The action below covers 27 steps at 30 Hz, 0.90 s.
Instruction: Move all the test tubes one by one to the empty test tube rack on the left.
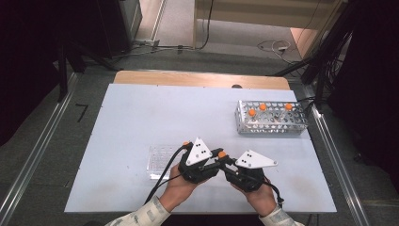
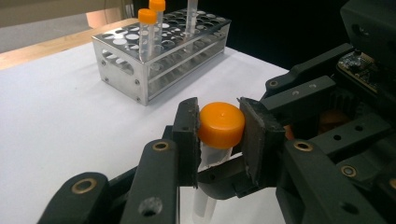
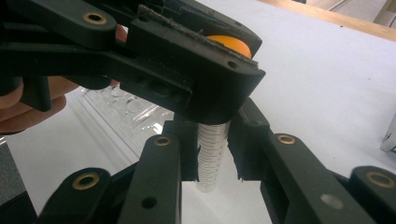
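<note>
Orange cap (image 2: pixel 221 124) pinched by left tongs (image 2: pixel 219 140), right tongs (image 3: pixel 212 158) clamping tube (image 3: pixel 211 156)

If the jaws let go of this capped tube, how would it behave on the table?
The capped tube is round and slender, so it would probably tip over and roll. It looks like clear, empty plastic, likely light and stiff. Its smooth wall may slip; the rack would steady it.

- tube (image 2: pixel 208 186) is clear with black graduation lines, and its cap (image 2: pixel 221 124) is bright orange
- both hand-held grippers, left (image 2: pixel 219 140) and right (image 3: pixel 212 154), are black with brass-coloured rivets
- rack (image 2: pixel 161 56) is shiny silver metal with a grid of round holes
- table (image 1: pixel 155 113) is plain white with a wood-coloured far edge
- well plate (image 1: pixel 159 160) is see-through
</note>
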Available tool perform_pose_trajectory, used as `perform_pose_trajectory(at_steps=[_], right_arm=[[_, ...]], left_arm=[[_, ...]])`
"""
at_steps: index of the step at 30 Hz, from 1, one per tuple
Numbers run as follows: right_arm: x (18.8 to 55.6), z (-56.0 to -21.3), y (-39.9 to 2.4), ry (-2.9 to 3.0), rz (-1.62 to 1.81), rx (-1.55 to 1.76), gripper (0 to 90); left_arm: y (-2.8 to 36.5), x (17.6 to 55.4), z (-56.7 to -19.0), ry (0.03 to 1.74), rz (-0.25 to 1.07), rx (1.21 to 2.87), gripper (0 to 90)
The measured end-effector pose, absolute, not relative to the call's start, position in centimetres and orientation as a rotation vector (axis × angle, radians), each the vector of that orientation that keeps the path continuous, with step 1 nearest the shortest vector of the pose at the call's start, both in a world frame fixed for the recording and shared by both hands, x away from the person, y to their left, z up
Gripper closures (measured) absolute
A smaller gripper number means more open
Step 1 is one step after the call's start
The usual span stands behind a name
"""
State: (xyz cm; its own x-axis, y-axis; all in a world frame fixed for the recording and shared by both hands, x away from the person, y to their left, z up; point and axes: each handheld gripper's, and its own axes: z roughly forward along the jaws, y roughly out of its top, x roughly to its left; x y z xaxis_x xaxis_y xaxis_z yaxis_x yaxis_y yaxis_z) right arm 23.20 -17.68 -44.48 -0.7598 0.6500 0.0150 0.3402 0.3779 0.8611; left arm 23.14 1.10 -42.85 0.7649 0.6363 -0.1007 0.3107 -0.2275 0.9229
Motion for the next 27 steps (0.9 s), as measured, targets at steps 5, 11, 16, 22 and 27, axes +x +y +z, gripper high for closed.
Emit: perform_pose_trajectory(at_steps=[5, 11, 16, 22, 27], right_arm=[[23.2, -44.4, -17.8, 2.317, 1.340, 0.858, 71.1], [23.2, -44.2, -18.1, 2.337, 1.374, 0.858, 36.2], [23.0, -44.2, -18.4, 2.346, 1.387, 0.851, 25.0], [22.7, -44.4, -18.4, 2.380, 1.364, 0.835, 21.3], [22.7, -44.6, -18.6, 2.388, 1.357, 0.846, 20.4]], left_arm=[[1.1, 23.1, -42.8, 0.730, 0.362, 1.820, 69.3], [1.4, 22.8, -42.2, 0.724, 0.353, 1.795, 69.5], [1.7, 22.5, -41.4, 0.708, 0.350, 1.768, 69.5], [2.0, 22.2, -40.8, 0.702, 0.347, 1.754, 69.5], [2.4, 22.0, -40.5, 0.707, 0.339, 1.741, 69.6]])
